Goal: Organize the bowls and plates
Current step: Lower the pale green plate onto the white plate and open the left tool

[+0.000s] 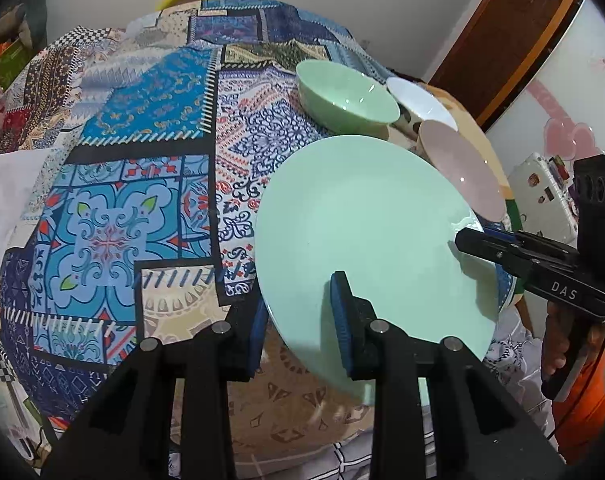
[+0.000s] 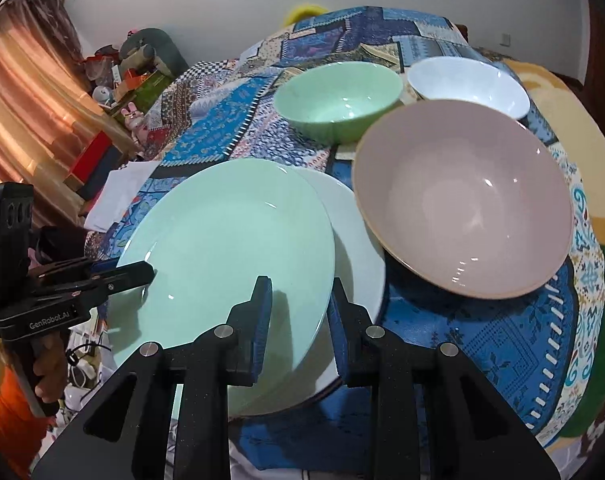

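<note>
In the left wrist view, the left gripper (image 1: 300,320) is seen nearest, its blue-padded fingers (image 1: 344,320) set astride the near rim of the mint-green plate (image 1: 366,232); one finger lies over the plate's upper face and the other below the rim, so the plate is held between narrowly spaced jaws. The right gripper (image 1: 468,242) is shown entering from the right, its tip laid on the plate's opposite rim.

In the right wrist view, the right gripper (image 2: 300,316) is likewise placed across the green plate's (image 2: 222,256) edge, one finger above and one below, the jaws being closed down on that rim. The left gripper (image 2: 142,274) is seen at the left, clamped on the far side of the same plate. The green plate is held tilted over a white plate (image 2: 358,240), which rests on the patterned cloth (image 2: 482,340); whether the two plates touch cannot be told.

Just beyond and to the right, a pink bowl (image 2: 462,200) is shown upright on the cloth, near the white plate. Farther back, a green bowl (image 2: 338,100) and a white bowl (image 2: 468,82) stand side by side. A pale wall (image 2: 222,0) closes the scene.
</note>
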`<state>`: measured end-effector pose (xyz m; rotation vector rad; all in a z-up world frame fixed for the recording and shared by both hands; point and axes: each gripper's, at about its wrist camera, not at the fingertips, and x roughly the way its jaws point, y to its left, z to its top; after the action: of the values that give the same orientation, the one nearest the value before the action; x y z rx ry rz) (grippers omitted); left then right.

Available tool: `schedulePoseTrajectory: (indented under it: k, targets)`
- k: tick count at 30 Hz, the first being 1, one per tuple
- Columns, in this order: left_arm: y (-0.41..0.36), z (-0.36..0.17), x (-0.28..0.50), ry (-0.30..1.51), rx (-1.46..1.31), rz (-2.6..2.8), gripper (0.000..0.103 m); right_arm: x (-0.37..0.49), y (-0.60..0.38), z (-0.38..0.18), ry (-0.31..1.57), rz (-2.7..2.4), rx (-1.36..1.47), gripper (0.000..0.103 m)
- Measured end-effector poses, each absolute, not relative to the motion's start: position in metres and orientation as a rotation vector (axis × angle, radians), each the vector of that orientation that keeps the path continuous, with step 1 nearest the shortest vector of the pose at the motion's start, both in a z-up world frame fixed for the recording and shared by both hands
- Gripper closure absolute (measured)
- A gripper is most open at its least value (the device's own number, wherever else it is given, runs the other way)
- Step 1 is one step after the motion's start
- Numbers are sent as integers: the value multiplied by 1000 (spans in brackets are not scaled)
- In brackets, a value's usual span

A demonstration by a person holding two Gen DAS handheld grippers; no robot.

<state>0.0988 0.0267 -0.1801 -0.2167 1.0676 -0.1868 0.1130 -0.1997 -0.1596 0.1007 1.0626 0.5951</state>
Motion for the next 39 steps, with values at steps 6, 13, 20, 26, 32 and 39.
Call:
schedulePoseTrajectory:
  k: [6, 13, 20, 26, 32, 39]
  targets:
    - [17, -189, 107, 1090, -201, -186, 73, 115, -208, -170, 1081, 587, 127, 78]
    - [9, -190, 116, 1094, -173, -173, 72, 117, -218, -170, 1074, 598, 172, 78]
    - [9, -192, 127, 1095, -173, -154, 72, 115, -218, -169, 1071, 606, 180, 78]
    - [8, -194, 131, 1097, -152, -150, 71, 113, -219, -168, 1075, 616, 194, 77]
    - [7, -195, 132, 1098, -132, -154, 71, 112, -218, -167, 1071, 618, 186, 76]
    - [5, -196, 131, 1090, -107, -144, 71, 112, -218, -166, 1070, 611, 195, 76]
